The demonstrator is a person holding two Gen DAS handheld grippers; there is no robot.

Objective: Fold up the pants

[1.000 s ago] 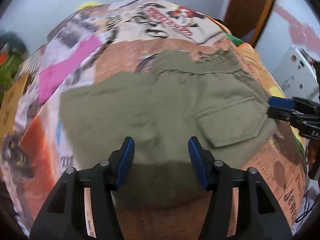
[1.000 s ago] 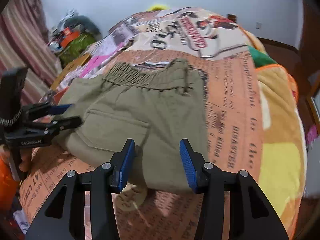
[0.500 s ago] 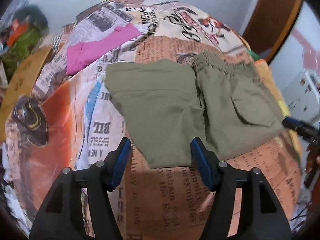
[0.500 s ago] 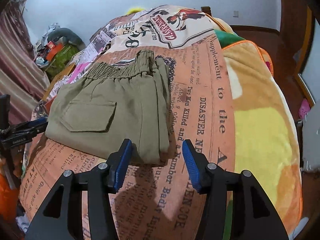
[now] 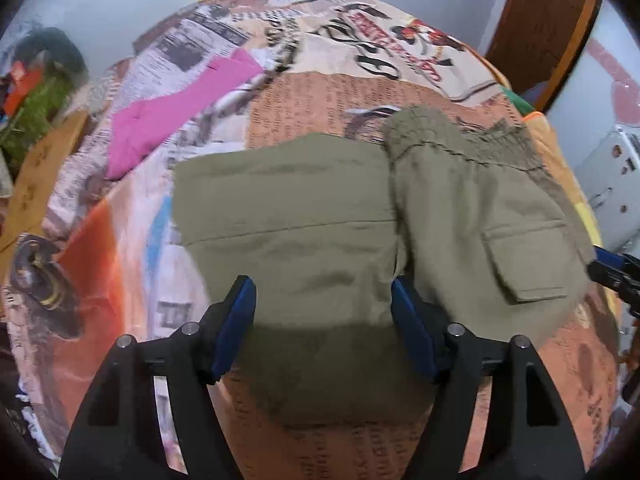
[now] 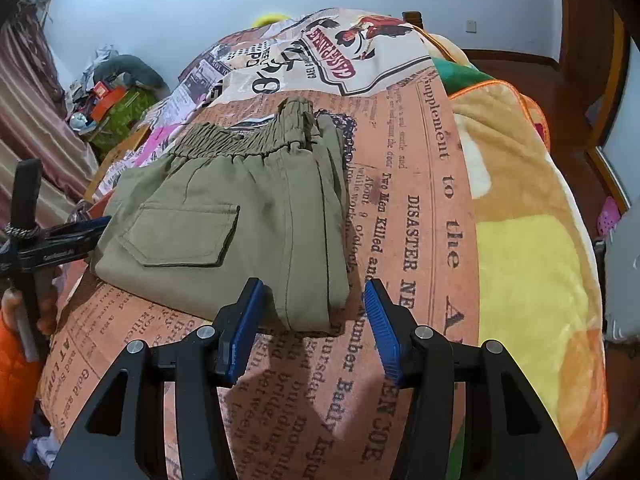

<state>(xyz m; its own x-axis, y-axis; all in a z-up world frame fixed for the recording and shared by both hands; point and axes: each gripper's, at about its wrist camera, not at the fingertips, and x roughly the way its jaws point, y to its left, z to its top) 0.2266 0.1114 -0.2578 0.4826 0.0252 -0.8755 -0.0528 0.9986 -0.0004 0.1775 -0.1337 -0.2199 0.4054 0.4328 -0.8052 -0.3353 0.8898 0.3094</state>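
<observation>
**Olive pants folded on the newsprint blanket, both grippers released**

Blue-padded and black, your left gripper (image 5: 323, 322) hangs closest to you over the near edge of the folded leg section. Its jaws have just been opening; the olive cloth lies between and under them, but the pads do not press on it. Your right gripper (image 6: 314, 322) sits at the near right corner of the bundle, jaws parted, the folded corner of cloth showing between the pads with no pinch on it. It has also let go.

Just beyond the fingertips lie the pants (image 6: 240, 216), olive green, folded into a compact stack flat on the blanket (image 6: 420, 240), which is printed like old orange and cream newspaper pages. From the left wrist view the folded-over leg panel covers the left part of the stack, and the seat with its flap pocket (image 5: 528, 260) lies to the right. The gathered elastic waistband (image 6: 240, 144) forms the far edge.

Farther off and to the left, a pink cloth (image 5: 176, 108) lies on the blanket, well apart from the pants. To the right of the blanket a yellow and orange plush cover (image 6: 528, 248) spreads out. At the far left, a cluttered pile (image 6: 112, 96) sits against the pale wall.
</observation>
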